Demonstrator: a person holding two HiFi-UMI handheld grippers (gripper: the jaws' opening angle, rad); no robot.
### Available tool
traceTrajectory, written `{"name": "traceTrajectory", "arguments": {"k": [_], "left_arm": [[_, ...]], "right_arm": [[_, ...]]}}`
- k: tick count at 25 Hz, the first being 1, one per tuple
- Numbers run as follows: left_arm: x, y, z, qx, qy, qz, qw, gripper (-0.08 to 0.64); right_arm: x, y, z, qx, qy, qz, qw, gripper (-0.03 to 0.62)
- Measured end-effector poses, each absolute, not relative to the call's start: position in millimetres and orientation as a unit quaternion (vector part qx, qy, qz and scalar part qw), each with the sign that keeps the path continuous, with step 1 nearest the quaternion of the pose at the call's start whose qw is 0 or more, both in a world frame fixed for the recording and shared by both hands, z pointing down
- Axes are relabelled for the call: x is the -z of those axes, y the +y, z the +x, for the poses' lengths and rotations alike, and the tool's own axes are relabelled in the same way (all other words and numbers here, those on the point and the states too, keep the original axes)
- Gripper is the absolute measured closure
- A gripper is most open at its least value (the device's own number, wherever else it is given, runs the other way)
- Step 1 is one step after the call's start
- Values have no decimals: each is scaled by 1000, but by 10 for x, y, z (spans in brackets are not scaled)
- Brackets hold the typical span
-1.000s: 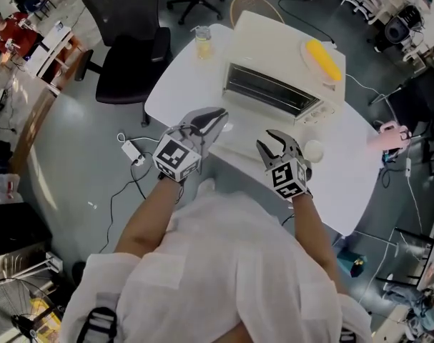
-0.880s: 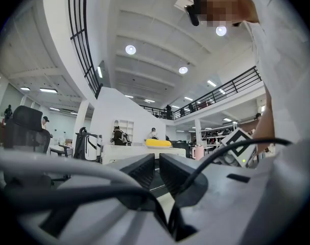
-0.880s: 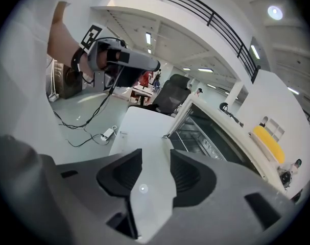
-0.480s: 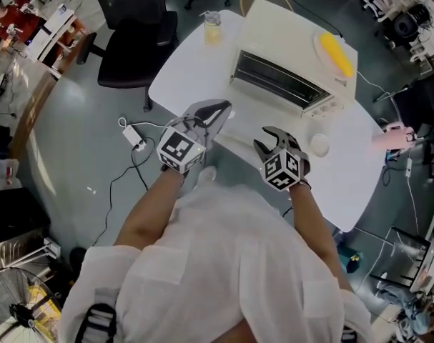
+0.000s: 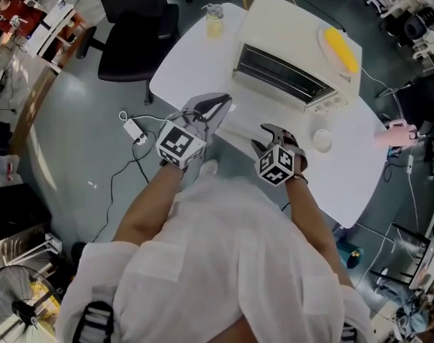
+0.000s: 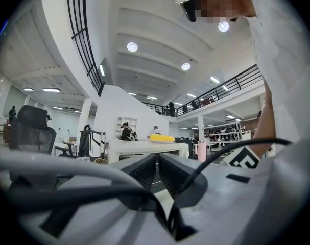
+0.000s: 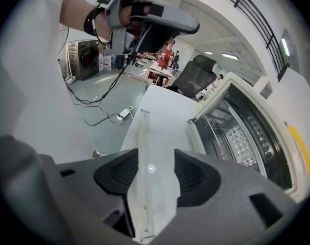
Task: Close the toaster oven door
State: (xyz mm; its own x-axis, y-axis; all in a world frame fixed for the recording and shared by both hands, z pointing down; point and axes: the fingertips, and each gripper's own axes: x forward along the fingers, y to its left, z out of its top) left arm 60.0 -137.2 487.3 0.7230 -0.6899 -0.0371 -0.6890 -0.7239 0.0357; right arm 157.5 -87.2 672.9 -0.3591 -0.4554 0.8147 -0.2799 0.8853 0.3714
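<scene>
A cream toaster oven [image 5: 288, 38] stands on the white table [image 5: 181, 70], its door [image 5: 238, 126] folded down flat toward me. My right gripper [image 5: 262, 136] points steeply down at the door's front edge. In the right gripper view its jaws have just been opening and now straddle the door [image 7: 165, 126] and its handle bar [image 7: 143, 157]; the pads stand clear of both. The oven rack [image 7: 241, 137] shows inside. My left gripper [image 5: 224, 106] is held level at the door's left, shut on nothing, and in its own view the left gripper [image 6: 158, 160] faces the oven [image 6: 139, 148].
A yellow item on a plate [image 5: 343, 48] lies on the oven's top. A cup of yellow drink [image 5: 214, 21] stands at the table's far corner, a black office chair [image 5: 134, 27] beyond it. A small white round object [image 5: 322, 140] sits right of the door. A power strip [image 5: 133, 129] lies on the floor.
My right gripper has come down and tipped toward the door's front edge, and its jaws look wider. The left gripper has barely shifted.
</scene>
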Motion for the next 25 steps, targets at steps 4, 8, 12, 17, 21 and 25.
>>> {"name": "traceTrajectory", "arguments": {"k": [4, 8, 12, 17, 21, 25], "left_arm": [[-4895, -1404, 567, 20, -376, 927, 8, 538], [-4897, -1391, 520, 17, -378, 925, 9, 538], [-4876, -1390, 489, 19, -379, 925, 7, 538], [-4868, -1397, 486, 18, -376, 926, 5, 538], [-4856, -1431, 456, 18, -374, 927, 5, 538], [-4849, -1444, 441, 18, -371, 928, 4, 538]], "right_arm": [[-6844, -885, 1580, 93, -808, 212, 542, 382], [-6968, -810, 1568, 92, -797, 194, 564, 393], [-7071, -757, 1545, 95, -789, 186, 578, 403], [-7167, -754, 1563, 95, -778, 186, 592, 408], [-7232, -785, 1586, 92, -770, 186, 604, 416], [-7299, -792, 1600, 90, -765, 185, 611, 423]]}}
